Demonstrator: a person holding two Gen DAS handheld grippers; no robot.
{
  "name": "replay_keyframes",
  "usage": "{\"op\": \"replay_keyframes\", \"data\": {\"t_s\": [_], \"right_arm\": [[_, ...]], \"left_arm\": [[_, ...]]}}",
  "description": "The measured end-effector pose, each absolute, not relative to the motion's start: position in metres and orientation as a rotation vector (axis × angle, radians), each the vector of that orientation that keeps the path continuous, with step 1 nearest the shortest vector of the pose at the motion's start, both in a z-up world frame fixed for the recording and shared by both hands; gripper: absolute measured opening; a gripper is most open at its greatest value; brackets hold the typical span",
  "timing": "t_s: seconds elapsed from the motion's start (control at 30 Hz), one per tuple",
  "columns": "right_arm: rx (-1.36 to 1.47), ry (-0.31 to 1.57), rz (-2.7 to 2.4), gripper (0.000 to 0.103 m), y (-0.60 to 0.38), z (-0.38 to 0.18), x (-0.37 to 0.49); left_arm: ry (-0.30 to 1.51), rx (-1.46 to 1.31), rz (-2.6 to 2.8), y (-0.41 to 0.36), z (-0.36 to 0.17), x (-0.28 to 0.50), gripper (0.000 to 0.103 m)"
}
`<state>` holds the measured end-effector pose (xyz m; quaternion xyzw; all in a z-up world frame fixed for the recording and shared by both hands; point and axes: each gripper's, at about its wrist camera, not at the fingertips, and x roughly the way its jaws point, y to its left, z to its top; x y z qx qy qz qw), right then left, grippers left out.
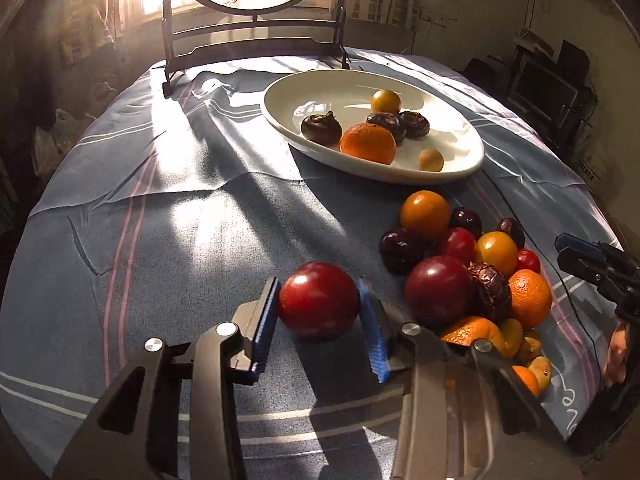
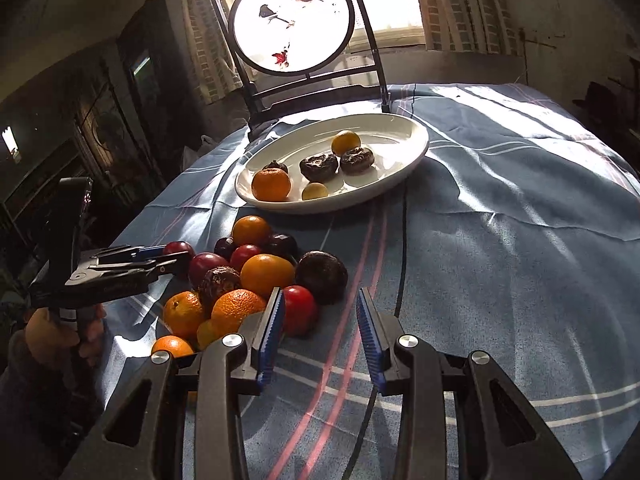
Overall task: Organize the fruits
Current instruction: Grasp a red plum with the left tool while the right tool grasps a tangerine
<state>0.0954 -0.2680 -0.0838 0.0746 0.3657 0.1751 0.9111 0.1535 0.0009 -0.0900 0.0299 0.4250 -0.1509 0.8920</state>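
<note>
Left wrist view, left hand-held gripper [image 1: 319, 309] clasping red plum [image 1: 319, 305]

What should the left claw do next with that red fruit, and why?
Probably lift it and carry it toward the white plate. The left gripper already has its blue pads against both sides of the red plum, which looks pulled away from the fruit pile, and the plate still has room.
</note>
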Motion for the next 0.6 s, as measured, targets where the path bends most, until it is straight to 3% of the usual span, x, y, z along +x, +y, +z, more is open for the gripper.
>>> {"op": "replay_keyframes", "data": {"t_s": [0.23, 0.4, 0.53, 0.6], "right_arm": [[0.033, 0.769, 0.477, 0.037, -0.239, -0.084, 0.086], [0.097, 0.831, 0.495, 0.037, -0.228, -0.09, 0.087], [0.197, 0.914, 0.475, 0.05, -0.227, -0.103, 0.097], [0.231, 0.919, 0.456, 0.051, -0.228, -0.103, 0.101]], "left_arm": [[0.809, -0.012, -0.302, 0.014, -0.082, 0.143, 0.038], [0.788, -0.009, -0.297, 0.013, -0.079, 0.14, 0.038], [0.782, -0.014, -0.303, 0.014, -0.079, 0.14, 0.038], [0.782, -0.015, -0.306, 0.014, -0.079, 0.14, 0.038]]}}
